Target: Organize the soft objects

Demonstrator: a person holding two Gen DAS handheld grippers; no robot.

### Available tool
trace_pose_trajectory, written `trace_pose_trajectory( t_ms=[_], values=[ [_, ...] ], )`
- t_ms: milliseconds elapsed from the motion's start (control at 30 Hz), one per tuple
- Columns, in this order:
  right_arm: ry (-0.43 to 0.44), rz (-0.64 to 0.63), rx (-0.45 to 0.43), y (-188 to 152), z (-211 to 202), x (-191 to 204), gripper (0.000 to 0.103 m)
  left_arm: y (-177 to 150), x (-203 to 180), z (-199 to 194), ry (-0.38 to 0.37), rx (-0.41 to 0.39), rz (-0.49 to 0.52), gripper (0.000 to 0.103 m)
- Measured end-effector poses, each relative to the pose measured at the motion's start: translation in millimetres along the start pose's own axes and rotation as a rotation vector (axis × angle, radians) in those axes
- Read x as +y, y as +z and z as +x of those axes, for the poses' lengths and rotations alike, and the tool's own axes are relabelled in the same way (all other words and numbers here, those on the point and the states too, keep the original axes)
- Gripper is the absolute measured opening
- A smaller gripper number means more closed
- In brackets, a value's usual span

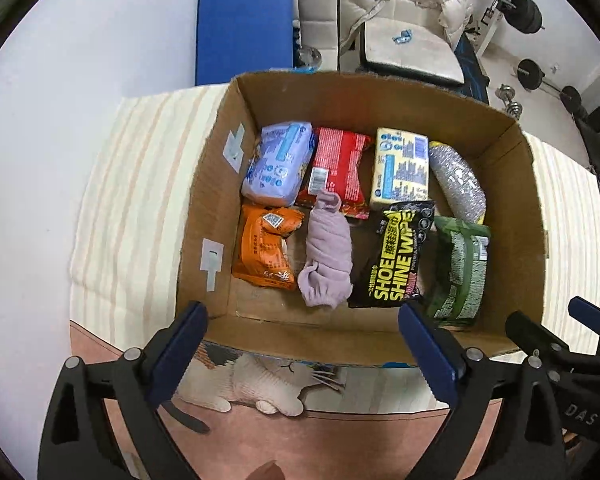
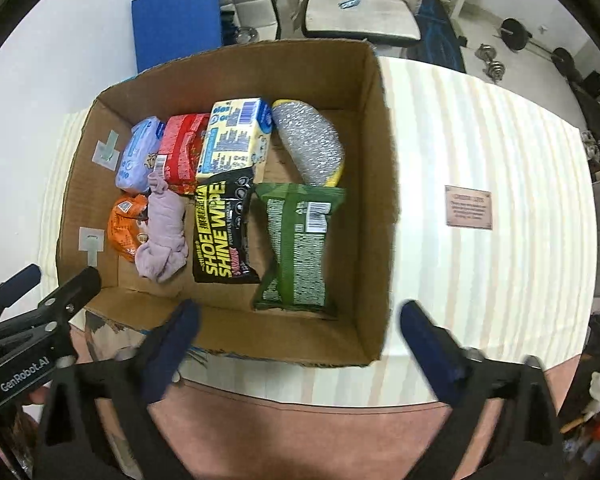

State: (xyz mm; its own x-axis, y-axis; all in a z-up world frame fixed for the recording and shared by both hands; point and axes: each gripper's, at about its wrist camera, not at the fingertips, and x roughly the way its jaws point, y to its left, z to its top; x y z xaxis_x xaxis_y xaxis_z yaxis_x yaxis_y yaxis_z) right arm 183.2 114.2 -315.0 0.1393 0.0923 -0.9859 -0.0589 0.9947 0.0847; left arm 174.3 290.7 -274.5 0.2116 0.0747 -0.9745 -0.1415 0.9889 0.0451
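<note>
An open cardboard box holds several soft things: a lilac pack, a red pack, a yellow pack, a silver scrubber, an orange pack, a mauve sock, a black shoe-wipe pack and a green pack. My left gripper is open and empty over the box's near wall. My right gripper is open and empty at the box's near right corner.
The box stands on a striped cloth over a table. A small brown card lies on the cloth to the box's right. A white plush toy lies in front of the box. Chairs, a blue mat and weights stand behind.
</note>
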Motion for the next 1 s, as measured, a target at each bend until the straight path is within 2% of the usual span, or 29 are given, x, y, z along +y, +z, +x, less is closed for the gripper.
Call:
trace_pose_trajectory(
  t_ms=[167,333,500,733,1000],
  values=[
    [-0.028,0.005,-0.041,-5,-15,-4,0.103,-2,-2,-14,0.009,-0.035,0.001,0.098],
    [-0.004,0.019,-0.091,-12,-44,-8,0.103,-6,-6,-37,0.000,-0.073,0.015,0.100],
    [0.032,0.018,-0.173,-28,-94,-13,0.103,-22,-13,-87,-0.012,-0.147,0.039,0.100],
    [0.040,0.014,-0.288,-74,-174,-26,0.103,-59,-18,-173,-0.057,-0.259,0.045,0.100],
    [0.059,-0.006,-0.382,-121,-245,-32,0.103,-95,-21,-235,-0.077,-0.323,0.045,0.100]
  ],
)
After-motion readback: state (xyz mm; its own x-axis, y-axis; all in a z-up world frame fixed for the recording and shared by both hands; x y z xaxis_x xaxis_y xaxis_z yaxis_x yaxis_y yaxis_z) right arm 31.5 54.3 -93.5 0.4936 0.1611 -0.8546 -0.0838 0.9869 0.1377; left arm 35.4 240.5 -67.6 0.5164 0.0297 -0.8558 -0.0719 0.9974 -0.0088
